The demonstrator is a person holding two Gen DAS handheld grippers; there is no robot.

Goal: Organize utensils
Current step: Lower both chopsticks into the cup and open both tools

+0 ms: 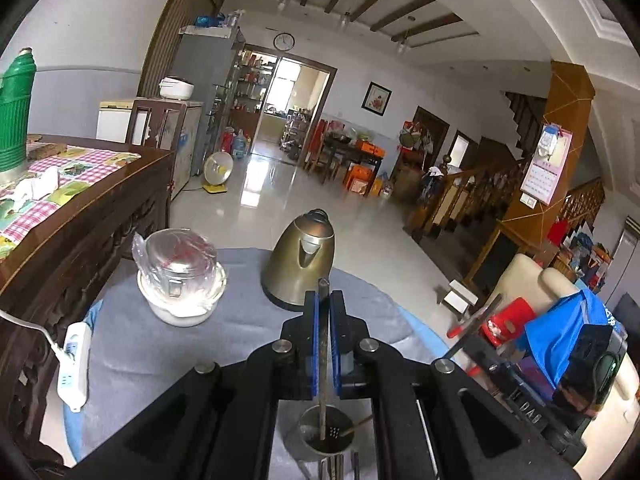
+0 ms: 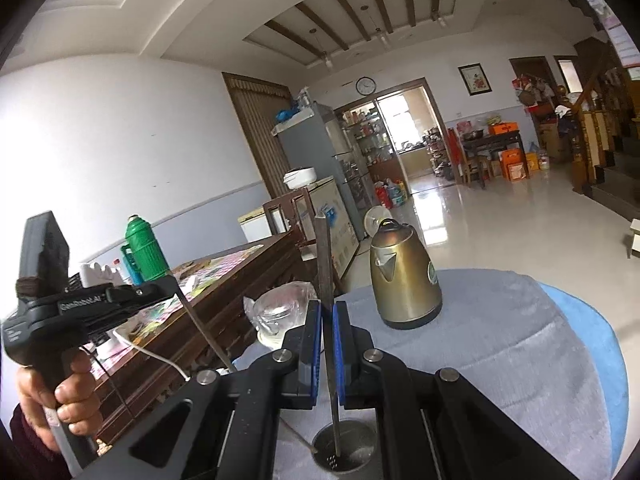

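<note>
In the left wrist view my left gripper is shut on a thin metal chopstick. The stick's lower end hangs inside a round metal holder on the grey cloth. A wooden stick leans in the holder too. In the right wrist view my right gripper is shut on a second metal chopstick, whose tip points into the same holder. A hand holds the left gripper at the left, its chopstick slanting down. The right gripper's chopstick shows at the right.
A brass-coloured kettle stands at the back of the round table. A plastic-wrapped glass bowl sits at its left. A white power strip hangs off the left edge beside a dark wooden sideboard. More utensils lie below the holder.
</note>
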